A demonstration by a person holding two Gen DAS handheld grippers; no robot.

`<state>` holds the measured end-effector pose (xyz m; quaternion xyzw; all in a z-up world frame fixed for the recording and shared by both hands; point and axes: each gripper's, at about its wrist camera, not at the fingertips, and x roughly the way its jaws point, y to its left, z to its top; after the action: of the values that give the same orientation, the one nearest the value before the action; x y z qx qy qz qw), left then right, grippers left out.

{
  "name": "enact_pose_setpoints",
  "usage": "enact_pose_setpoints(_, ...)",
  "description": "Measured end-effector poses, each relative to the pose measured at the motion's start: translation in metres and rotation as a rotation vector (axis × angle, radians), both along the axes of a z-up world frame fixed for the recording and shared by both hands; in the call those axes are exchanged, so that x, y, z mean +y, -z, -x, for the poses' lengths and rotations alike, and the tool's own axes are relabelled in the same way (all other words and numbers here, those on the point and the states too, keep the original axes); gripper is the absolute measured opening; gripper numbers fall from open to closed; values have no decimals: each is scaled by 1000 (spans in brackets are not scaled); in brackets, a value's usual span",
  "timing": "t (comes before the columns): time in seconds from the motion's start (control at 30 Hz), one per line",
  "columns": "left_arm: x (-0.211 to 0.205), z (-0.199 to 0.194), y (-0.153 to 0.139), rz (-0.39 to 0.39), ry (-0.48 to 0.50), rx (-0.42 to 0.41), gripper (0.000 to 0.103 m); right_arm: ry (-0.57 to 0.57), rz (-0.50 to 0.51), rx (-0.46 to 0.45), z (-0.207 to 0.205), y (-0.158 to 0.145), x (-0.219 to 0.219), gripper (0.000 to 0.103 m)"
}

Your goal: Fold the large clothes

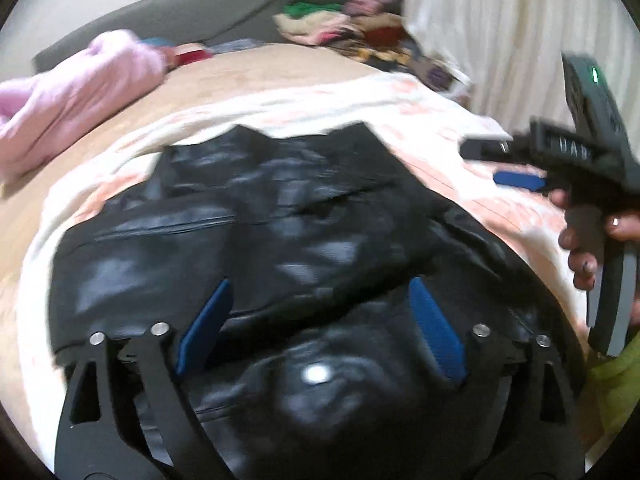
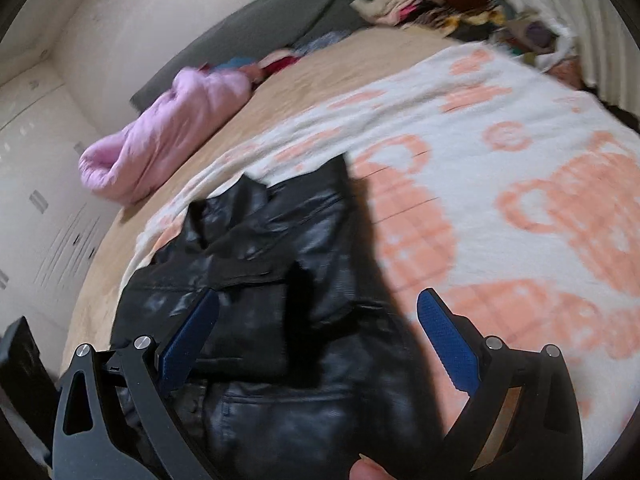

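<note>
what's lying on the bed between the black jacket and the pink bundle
In the right wrist view, between the black jacket and the pink bundle: only white-and-peach blanket edge and bare tan sheet.

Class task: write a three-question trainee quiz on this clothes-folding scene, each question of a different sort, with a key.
1. True or false: the black leather jacket lies on the peach-patterned blanket.
2. The left gripper is: A open, B shut on the jacket, C out of view.
3. Fill in: the puffy garment near the grey headboard is ____ in colour.

Key: 1 true; 2 A; 3 pink.
</note>
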<state>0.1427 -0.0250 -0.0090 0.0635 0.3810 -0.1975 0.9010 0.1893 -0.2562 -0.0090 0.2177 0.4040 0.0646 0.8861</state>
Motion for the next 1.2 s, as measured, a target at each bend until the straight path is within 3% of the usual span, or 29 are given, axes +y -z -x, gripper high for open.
enact_pose_setpoints(0.17, 65, -12, -13, -1, -193, -24, 93, -94, -1, 28, -34, 6, 35, 98)
enact_pose_setpoints(0.33, 121, -16, -19, 38, -350, -11, 94, -93, -61, 111, -63, 28, 45, 96)
enact_pose_setpoints(0.4, 145, -18, -23, 81, -412, -5, 93, -76, -103, 152, -72, 39, 43, 65)
enact_pose_setpoints(0.47, 159, -16, -26, 105, -447, -1, 93, -88, -142, 164, -78, 45, 45, 45)
enact_pose_setpoints(0.53, 171, -16, -28, 115, -477, -8, 93, -129, -98, 119, -81, 37, 52, 22)
enact_pose_setpoints(0.57, 178, -17, -29, 117, -494, -10, 93, -157, -80, 87, -80, 30, 57, 16)
enact_pose_setpoints(0.8, 189, -34, -34, 150, -537, 3, 93, -264, 149, -214, -67, -48, 82, 16)
enact_pose_setpoints(1.0, 174, -58, -28, 179, -505, 32, 93, -270, 224, -244, -69, -57, 75, 15)
enact_pose_setpoints(1.2, 151, -73, -17, 127, -461, 47, 93, -268, 232, -247, -66, -50, 73, 15)
